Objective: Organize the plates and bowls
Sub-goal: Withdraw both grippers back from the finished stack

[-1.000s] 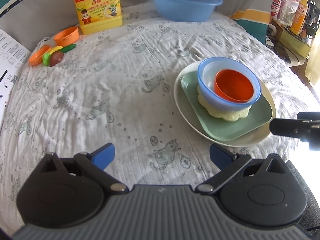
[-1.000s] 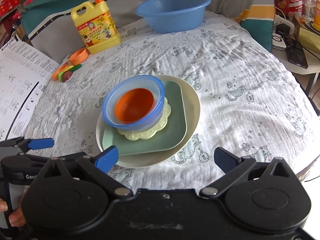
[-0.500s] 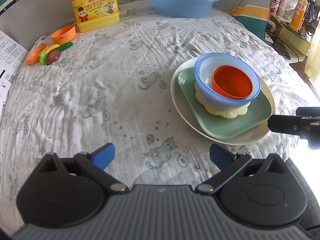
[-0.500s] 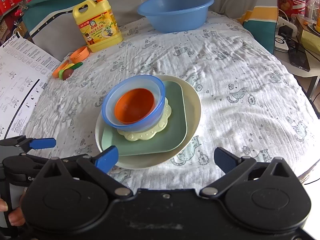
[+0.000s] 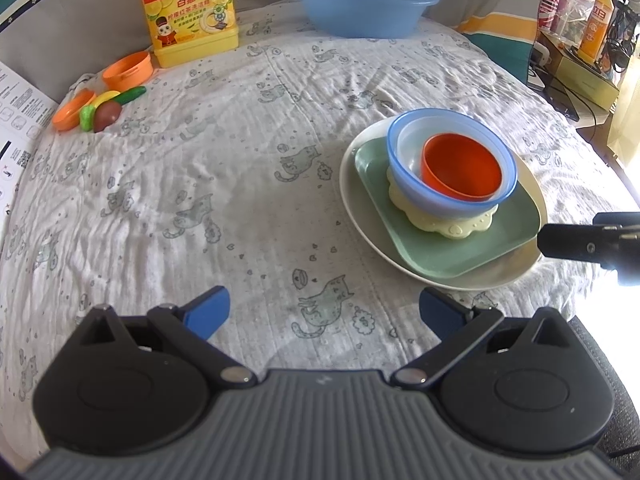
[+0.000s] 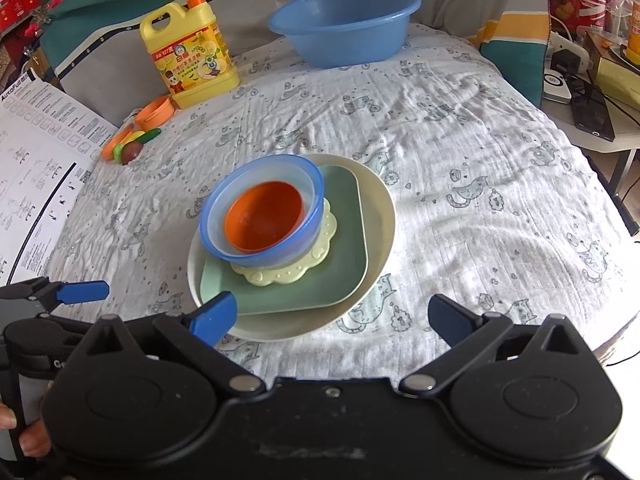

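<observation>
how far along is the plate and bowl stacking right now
Stacking looks done: orange bowl inside blue bowl, on the yellow scalloped plate, green plate and cream plate. Left gripper and right gripper are open, holding nothing. Nothing else seems left.

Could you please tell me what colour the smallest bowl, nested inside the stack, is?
The smallest bowl is orange, clearest in the right wrist view.

A lived-in home is indicated. The desk (image 6: pixel 460 152) is covered by a cat-print cloth, and a dish soap bottle (image 6: pixel 192 60), a blue wash basin (image 6: pixel 344 24) and toy food (image 5: pixel 102 110) are set on it. Snack packets (image 5: pixel 568 0) and cables (image 6: pixel 612 100) are seen beside it.
</observation>
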Demonstrator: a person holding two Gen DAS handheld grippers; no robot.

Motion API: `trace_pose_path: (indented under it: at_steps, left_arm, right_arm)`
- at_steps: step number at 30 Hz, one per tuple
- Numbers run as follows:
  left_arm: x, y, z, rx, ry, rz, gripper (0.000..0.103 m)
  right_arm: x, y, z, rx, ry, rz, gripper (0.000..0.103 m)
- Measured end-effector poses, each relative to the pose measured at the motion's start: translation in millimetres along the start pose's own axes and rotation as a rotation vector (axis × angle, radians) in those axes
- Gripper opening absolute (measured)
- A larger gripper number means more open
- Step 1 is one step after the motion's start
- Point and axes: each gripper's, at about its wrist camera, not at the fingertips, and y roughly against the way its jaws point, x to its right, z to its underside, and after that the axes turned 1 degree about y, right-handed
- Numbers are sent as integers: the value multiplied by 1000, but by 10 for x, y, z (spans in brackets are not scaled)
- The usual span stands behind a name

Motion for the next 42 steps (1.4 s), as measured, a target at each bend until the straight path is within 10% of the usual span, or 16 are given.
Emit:
trace_pose_path:
  at_steps: [42]
  left_arm:
    - [76, 144, 20, 55, -41, -15, 103]
  right_arm:
    - [-22, 94, 71, 27, -36, 8, 103]
